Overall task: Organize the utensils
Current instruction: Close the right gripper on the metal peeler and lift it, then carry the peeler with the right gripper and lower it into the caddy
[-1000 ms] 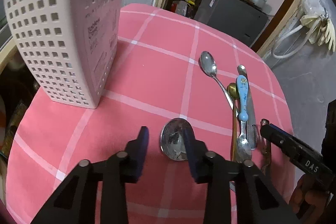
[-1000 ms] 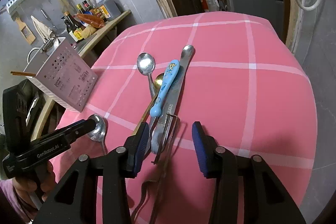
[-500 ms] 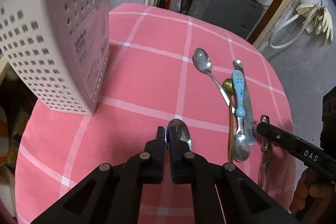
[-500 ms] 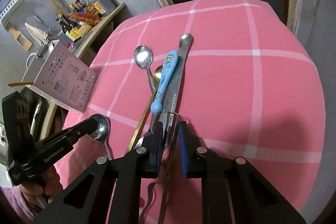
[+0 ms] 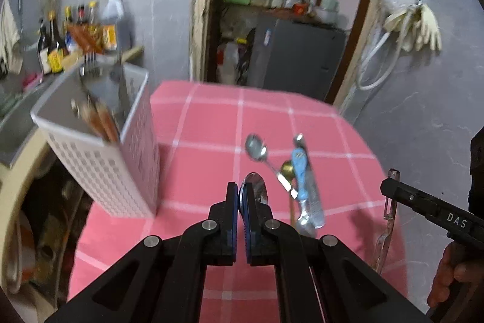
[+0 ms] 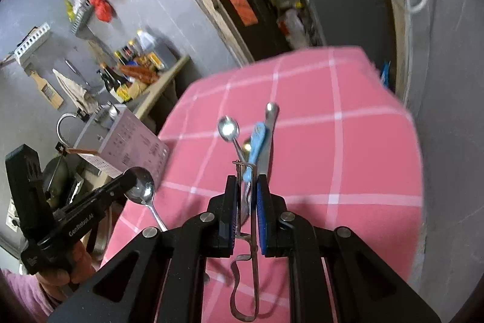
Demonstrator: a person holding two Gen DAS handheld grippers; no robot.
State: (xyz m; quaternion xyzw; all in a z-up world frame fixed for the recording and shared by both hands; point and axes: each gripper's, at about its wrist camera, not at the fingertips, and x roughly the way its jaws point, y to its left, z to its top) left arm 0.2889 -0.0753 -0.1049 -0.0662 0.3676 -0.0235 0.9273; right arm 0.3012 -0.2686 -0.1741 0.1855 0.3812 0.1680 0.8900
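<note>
Pink-check bench (image 5: pixel 211 123): both grippers lifted w/ picks. Left gripper (image 5: pixel 241 202) fingers clamped on spoon (image 5: pixel 257 189); right gripper (image 6: pixel 245 202) pinches wire peeler (image 6: pixel 246 232). Next, likely the holder (image 5: pixel 99 147), bench's left edge.

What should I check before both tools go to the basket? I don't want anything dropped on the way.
1. Left gripper shut on the spoon: ok, its jaws have just been closing.
2. Right gripper shut on the peeler: ok, its jaws have just been closing too.
3. Both tools off the cloth: ok.
4. Grip on the spoon secure: cannot tell; it is pinched at the bowl with the handle hanging.
5. Room in the basket: cannot tell; it already holds utensils and is blurred.
</note>
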